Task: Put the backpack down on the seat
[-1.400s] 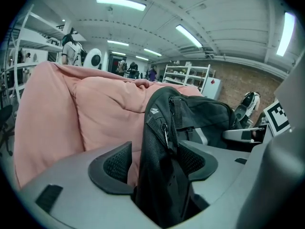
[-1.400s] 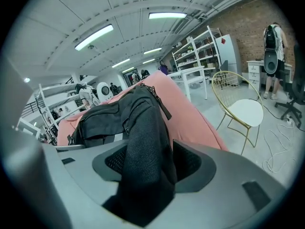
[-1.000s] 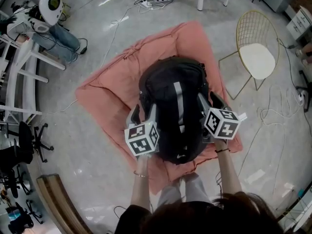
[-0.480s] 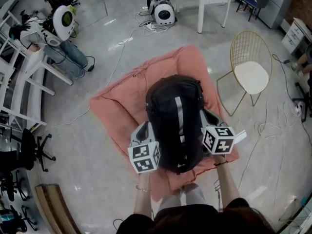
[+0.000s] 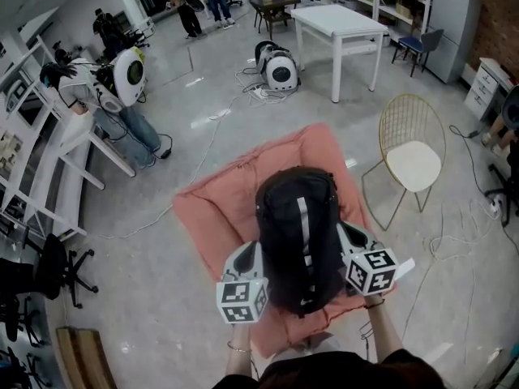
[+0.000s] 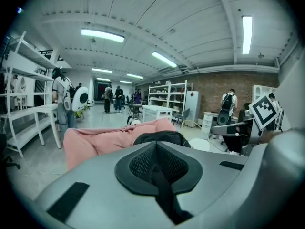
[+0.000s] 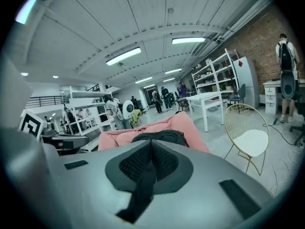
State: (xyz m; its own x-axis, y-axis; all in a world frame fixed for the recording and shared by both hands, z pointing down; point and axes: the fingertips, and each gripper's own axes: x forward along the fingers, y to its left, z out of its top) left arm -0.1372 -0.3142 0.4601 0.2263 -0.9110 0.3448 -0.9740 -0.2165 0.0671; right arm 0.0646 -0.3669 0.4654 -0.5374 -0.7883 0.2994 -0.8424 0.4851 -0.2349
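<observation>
Backpack (image 5: 296,233): upright over the pink cushion (image 5: 215,209).
Left gripper (image 5: 248,254): jaws just closed tight, pinching a black strap (image 6: 161,194).
Right gripper (image 5: 347,235): likewise shut, on its own strap (image 7: 138,190).

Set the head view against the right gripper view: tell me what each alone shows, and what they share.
Head view only: the person's forearms and the right gripper's marker cube. Right gripper view only: ceiling lights, and its fingers, just closed on a black strap. Both: the black backpack, pink cushion, gold wire chair and white table.
</observation>
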